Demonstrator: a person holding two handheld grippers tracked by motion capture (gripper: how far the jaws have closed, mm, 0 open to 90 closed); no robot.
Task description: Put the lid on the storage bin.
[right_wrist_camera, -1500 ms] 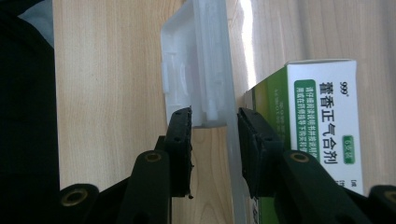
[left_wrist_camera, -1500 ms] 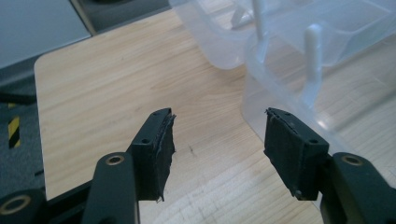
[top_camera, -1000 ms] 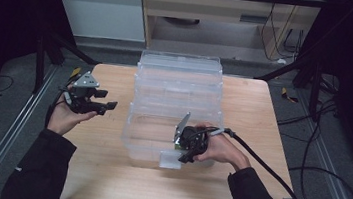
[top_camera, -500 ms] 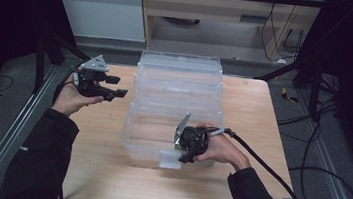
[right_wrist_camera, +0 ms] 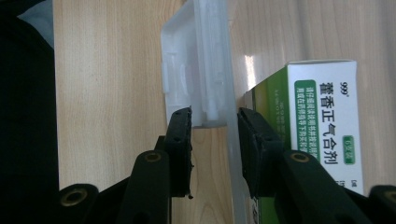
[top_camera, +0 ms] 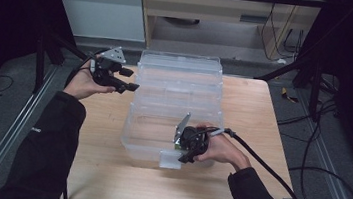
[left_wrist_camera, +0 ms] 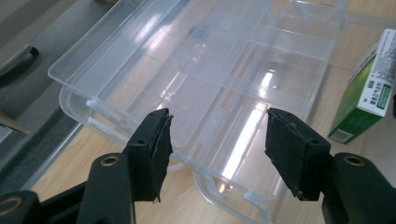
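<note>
A clear plastic organizer box is lying open on the wooden table, near its middle and reaching to the far edge. The plastic is thin, glossy and see-through, and low walls are dividing it into rectangular compartments; the light is making bright streaks on it.

The right gripper is sitting at the near front edge of the box. In the right gripper view its two black jaws, with flat matte pads, are standing on both sides of the front wall and the white, ribbed latch tab. A small gap is still showing on each side, so I cannot tell if the pads are really pressing the plastic.

Inside the box, just behind this wall, a medicine carton is lying. It is a smooth cardboard box, white and green, with printed characters.

The left gripper is hovering beside the far left part of the box, with jaws spread wide and holding nothing. Its pads are looking rough at the edges.
</note>
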